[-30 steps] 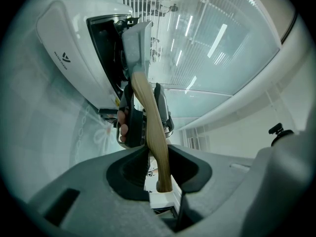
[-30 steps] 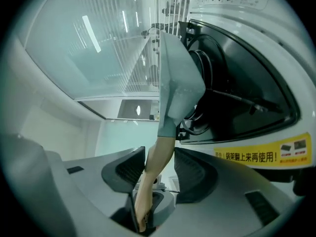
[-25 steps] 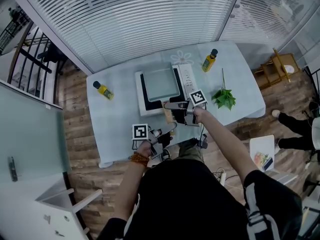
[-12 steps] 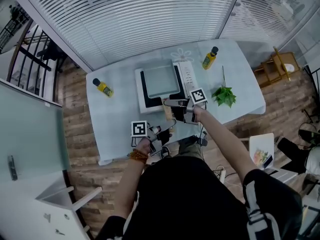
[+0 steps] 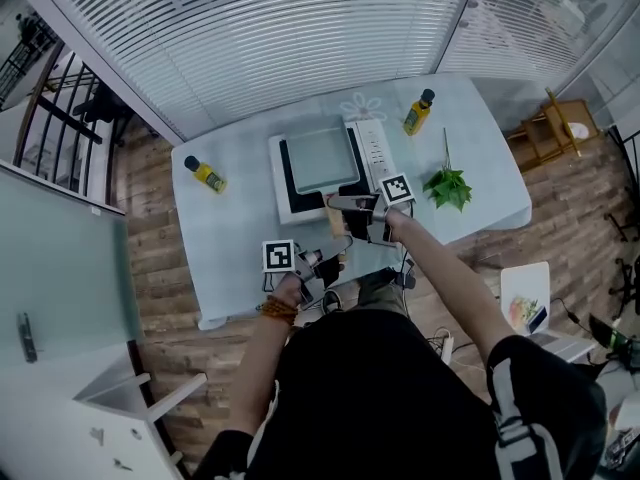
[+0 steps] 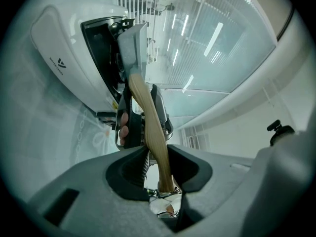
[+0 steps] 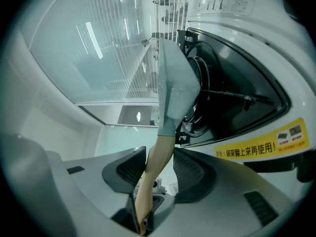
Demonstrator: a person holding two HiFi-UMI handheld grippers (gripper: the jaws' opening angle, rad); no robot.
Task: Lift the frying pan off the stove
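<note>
A square grey frying pan (image 5: 322,158) lies over the white stove (image 5: 283,206), its wooden handle (image 5: 335,224) pointing at me. My right gripper (image 5: 346,211) is on the handle close to the pan. In the right gripper view the handle (image 7: 159,154) runs between the pads of the right gripper (image 7: 159,168), which press on it. My left gripper (image 5: 333,260) takes the handle's free end. In the left gripper view the handle (image 6: 148,117) passes through the left gripper (image 6: 158,163); its jaws are opening slightly, pads still touching the wood. Whether the pan (image 6: 132,48) is clear of the stove (image 6: 59,48) I cannot tell.
The table (image 5: 230,258) has a pale blue cloth. An oil bottle (image 5: 207,178) stands at its left, another bottle (image 5: 418,118) at the back right, and a green leafy sprig (image 5: 448,190) lies right of the stove. A wooden stool (image 5: 555,133) stands beyond the table's right end.
Both grippers and the pan stay almost where they were. A person on the floor at the right edge has gone out of view.
</note>
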